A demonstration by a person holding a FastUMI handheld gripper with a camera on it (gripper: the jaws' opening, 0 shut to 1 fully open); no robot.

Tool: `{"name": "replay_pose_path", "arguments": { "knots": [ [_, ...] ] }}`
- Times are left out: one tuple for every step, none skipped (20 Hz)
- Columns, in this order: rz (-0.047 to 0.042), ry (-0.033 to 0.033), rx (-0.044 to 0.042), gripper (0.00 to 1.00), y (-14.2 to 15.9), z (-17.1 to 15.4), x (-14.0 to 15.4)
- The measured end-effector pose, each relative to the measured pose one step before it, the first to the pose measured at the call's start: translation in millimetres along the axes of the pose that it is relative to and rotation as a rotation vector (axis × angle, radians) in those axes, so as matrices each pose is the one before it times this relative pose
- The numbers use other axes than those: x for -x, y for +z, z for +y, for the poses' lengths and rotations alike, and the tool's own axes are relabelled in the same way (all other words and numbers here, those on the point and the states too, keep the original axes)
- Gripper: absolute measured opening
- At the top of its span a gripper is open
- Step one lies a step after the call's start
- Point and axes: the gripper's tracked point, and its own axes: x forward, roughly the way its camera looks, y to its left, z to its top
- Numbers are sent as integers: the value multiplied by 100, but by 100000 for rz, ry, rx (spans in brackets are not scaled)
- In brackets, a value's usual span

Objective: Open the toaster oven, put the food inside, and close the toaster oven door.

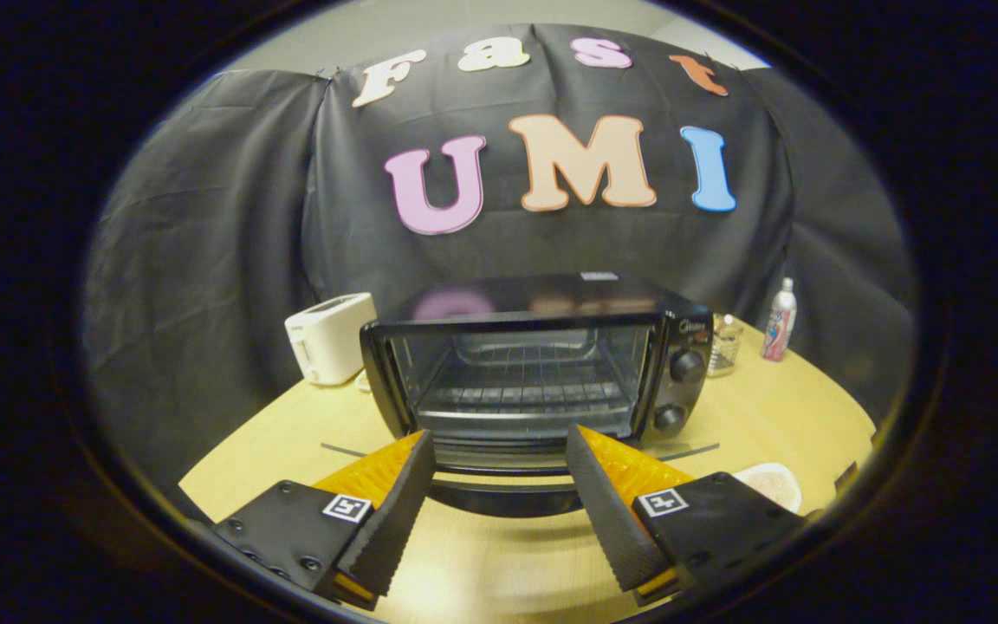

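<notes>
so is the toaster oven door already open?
Yes, the toaster oven door is folded down flat, the wire rack exposed, with the open gripper fingers just above the door.

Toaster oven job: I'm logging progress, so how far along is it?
Done: the toaster oven door is down, rack bare. In hand: nothing; the gripper fingers stand open above the door. Left: load the food on the plate beside them, then close.

Black toaster oven (534, 364), yellow table (776, 407)
</notes>
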Motion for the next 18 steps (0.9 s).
{"name": "replay_pose_path", "arguments": {
  "knots": [
    [2593,862,141,96,-768,-25,185],
    [2177,878,42,96,-515,-54,59],
    [1906,824,-86,96,-403,-45,0],
    [1332,676,-417,96,-190,-50,-28],
    [948,461,-752,96,-193,-48,42],
    [962,449,-529,96,-52,69,-108],
    [1674,258,-736,96,-353,23,-97],
    [2796,-592,-1354,95,-467,-207,-304],
    [4285,-846,-1149,94,-784,-148,-428],
    [4467,-639,-948,94,-758,-136,-416],
    [2402,-462,-616,93,-478,-139,-394],
    [1752,-486,302,92,-300,-111,-432],
    [1799,-647,733,92,-436,25,-377],
    [1814,-555,1045,92,-369,-55,-419],
    [2161,-610,1476,92,-774,2,-381],
    [2854,-686,1743,92,-822,-1,-461],
    [3507,-837,1697,92,-951,-166,-344],
    [288,-860,2103,92,-489,8,-9]
  ]
}}
